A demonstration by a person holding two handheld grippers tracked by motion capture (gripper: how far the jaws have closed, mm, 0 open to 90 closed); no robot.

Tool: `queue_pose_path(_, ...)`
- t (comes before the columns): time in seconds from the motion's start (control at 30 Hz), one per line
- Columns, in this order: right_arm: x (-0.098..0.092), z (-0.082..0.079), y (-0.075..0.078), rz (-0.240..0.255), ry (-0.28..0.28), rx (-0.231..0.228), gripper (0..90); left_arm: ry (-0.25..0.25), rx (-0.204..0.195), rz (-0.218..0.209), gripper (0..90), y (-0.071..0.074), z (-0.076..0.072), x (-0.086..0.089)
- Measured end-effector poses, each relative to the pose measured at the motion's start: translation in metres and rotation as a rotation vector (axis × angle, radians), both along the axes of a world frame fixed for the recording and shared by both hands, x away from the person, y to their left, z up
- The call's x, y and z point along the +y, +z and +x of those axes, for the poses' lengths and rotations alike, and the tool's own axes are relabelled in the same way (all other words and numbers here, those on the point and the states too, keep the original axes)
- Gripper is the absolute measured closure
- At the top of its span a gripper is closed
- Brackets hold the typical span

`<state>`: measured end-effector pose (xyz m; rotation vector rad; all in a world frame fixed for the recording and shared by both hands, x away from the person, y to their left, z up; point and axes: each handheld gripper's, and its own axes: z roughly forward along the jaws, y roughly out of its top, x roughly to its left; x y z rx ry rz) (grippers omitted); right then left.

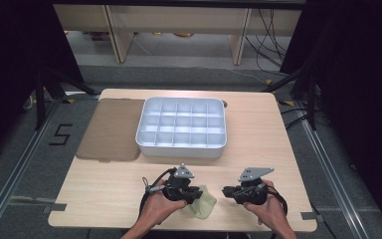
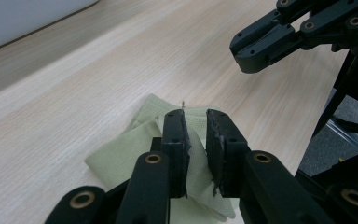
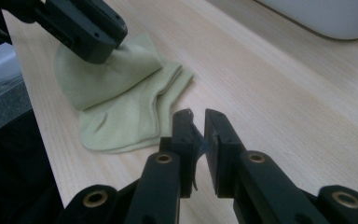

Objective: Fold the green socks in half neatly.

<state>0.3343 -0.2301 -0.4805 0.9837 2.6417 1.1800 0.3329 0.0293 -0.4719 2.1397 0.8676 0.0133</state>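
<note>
We see the left hand-held gripper (image 1: 197, 193) low over the near edge of the desk (image 1: 258, 129), its jaws standing a narrow gap apart above a pale green sock (image 1: 204, 202); in the left gripper view a fold of that sock (image 2: 140, 149) rises into the gap, yet the pads do not press on it, so we read the jaws as slightly spread and holding nothing. The sock lies folded and rumpled on the wood at the front of the desk, just right of the left hand (image 1: 161, 206) and partly under the left hand-held gripper's tip. In the right gripper view the sock (image 3: 121, 100) shows its ribbed edge and doubled layers, with the left hand-held gripper's dark tip (image 3: 91, 35) resting over its upper part. The right hand-held gripper (image 1: 227, 191) sits just beside the sock on the right, apart from it, pointing toward the left one; its jaws (image 3: 196, 135) are drawn almost together over bare wood with nothing between them. The right hand (image 1: 266, 209) grips its body from below. Farther out, toward the middle of the desk, stands a white divided tray (image 1: 151, 112) with rows of compartments, and touching its left side lies a flat brown lid (image 1: 112, 129).
</note>
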Motion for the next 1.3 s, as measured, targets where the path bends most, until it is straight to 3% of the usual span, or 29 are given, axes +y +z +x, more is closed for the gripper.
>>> queue_pose_path(0.23, -0.003, 0.001, 0.001, 0.010, 0.003, -0.010, 82.7, -0.013, 0.015, -0.012, 72.8, -0.001, 0.001, -0.010)
queue_pose_path(0.37, -0.005, 0.002, 0.001, 0.003, -0.009, -0.015, 82.5, -0.026, 0.022, -0.025, 66.2, 0.000, 0.001, -0.018)
queue_pose_path(0.53, -0.010, 0.002, 0.004, 0.004, -0.035, -0.011, 82.3, -0.012, 0.032, -0.053, 53.1, 0.004, 0.003, -0.018)
queue_pose_path(0.6, -0.012, 0.003, 0.004, 0.012, -0.033, -0.015, 81.8, -0.004, 0.040, -0.085, 43.4, 0.008, 0.004, -0.017)
queue_pose_path(0.63, -0.012, 0.003, 0.004, 0.012, -0.033, -0.015, 81.8, 0.003, 0.044, -0.098, 43.4, 0.010, 0.004, -0.016)
queue_pose_path(0.67, -0.011, 0.000, 0.005, 0.016, -0.061, 0.007, 81.7, 0.007, 0.052, -0.110, 40.6, 0.012, 0.005, -0.014)
queue_pose_path(0.7, -0.014, 0.003, 0.005, 0.011, -0.043, -0.016, 81.7, 0.010, 0.045, -0.111, 39.4, 0.014, 0.005, -0.011)
queue_pose_path(0.8, -0.013, 0.000, 0.007, 0.021, -0.058, -0.005, 81.7, 0.007, 0.030, -0.103, 42.0, 0.016, 0.005, -0.003)
queue_pose_path(0.83, -0.014, 0.001, 0.007, 0.014, -0.040, -0.028, 81.7, 0.010, 0.024, -0.108, 43.2, 0.016, 0.005, 0.001)
queue_pose_path(0.97, -0.011, 0.000, 0.009, 0.024, -0.025, -0.027, 81.7, -0.006, -0.013, -0.088, 60.2, 0.012, 0.002, 0.015)
queue_pose_path(1.13, -0.004, -0.005, 0.014, 0.032, -0.022, -0.035, 81.8, -0.028, -0.026, -0.038, 75.8, 0.000, -0.002, 0.028)
queue_pose_path(1.2, -0.001, -0.008, 0.015, 0.035, -0.026, -0.022, 81.8, -0.025, -0.018, -0.029, 79.3, -0.006, -0.003, 0.031)
queue_pose_path(1.23, -0.001, -0.005, 0.015, 0.028, -0.010, -0.053, 81.8, -0.027, -0.015, -0.022, 80.1, -0.009, -0.004, 0.032)
queue_pose_path(1.3, 0.001, -0.006, 0.016, 0.029, 0.003, -0.051, 81.9, -0.045, -0.023, 0.004, 81.2, -0.016, -0.006, 0.034)
